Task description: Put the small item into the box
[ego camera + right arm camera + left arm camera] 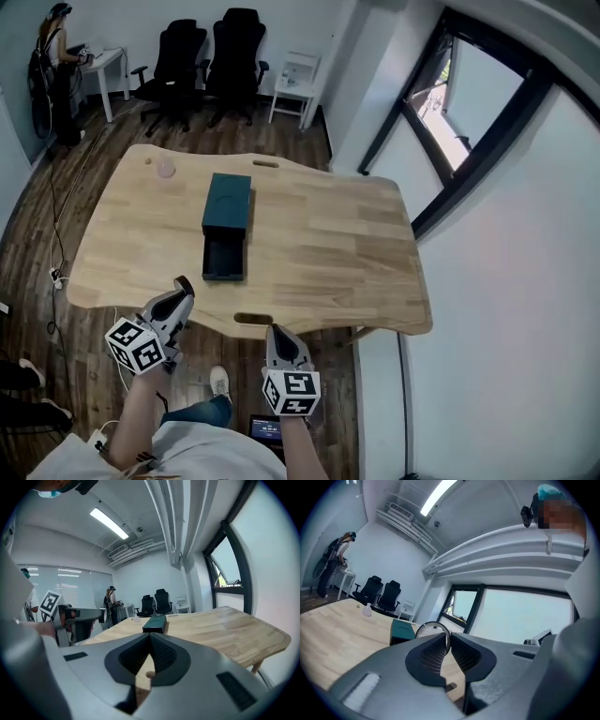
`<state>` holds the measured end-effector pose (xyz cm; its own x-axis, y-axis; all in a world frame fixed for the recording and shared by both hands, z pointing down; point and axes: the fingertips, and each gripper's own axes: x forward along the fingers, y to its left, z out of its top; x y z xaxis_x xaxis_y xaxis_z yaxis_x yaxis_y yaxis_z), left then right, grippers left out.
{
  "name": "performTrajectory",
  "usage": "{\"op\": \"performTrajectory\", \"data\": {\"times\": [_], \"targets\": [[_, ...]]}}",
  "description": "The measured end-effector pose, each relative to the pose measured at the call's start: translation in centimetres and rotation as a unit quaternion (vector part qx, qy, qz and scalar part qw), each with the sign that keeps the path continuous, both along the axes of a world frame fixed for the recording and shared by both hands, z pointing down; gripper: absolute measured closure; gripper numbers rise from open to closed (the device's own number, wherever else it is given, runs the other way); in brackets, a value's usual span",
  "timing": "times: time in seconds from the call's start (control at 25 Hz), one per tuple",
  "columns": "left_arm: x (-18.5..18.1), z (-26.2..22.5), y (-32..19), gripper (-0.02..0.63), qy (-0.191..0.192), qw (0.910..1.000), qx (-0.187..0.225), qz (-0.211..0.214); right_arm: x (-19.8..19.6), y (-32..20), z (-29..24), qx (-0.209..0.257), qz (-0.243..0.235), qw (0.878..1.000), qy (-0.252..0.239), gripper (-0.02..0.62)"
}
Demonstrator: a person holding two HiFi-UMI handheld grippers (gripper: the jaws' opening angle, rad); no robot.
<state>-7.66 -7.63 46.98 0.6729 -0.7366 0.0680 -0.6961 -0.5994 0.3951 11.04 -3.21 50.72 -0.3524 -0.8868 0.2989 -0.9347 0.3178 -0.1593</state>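
A dark teal box [228, 206] lies mid-table on the wooden table [328, 244], its drawer [223, 259] slid out toward me and showing empty. My left gripper [183, 284] hovers at the table's near edge, in front of the drawer. In the left gripper view the gripper [449, 639] is shut on a thin metal ring [432, 626], with the box [403, 630] beyond it. My right gripper [277, 330] sits below the table edge, shut on nothing [151, 637]; the box [154, 623] lies ahead of it.
A small pinkish bottle [166, 169] stands at the table's far left corner. Black office chairs [206, 56] and a white side table [295, 84] stand behind the table. A person [54, 66] is at the back left. A wall with a window [450, 122] runs along the right.
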Motion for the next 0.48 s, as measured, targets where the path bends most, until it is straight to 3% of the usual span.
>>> {"op": "performTrajectory", "data": {"times": [0.24, 0.48], "targets": [[-1.4, 1.3, -9.9, 0.571, -0.007, 0.9999, -0.013, 0.007, -1.6, -9.9, 0.9, -0.012, 0.004, 1.000, 0.009, 0.591], [-1.6, 2.1, -15.0, 0.571, -0.009, 0.9996, -0.022, 0.017, -1.7, -14.5, 1.6, -0.019, 0.018, 1.000, 0.002, 0.591]]}}
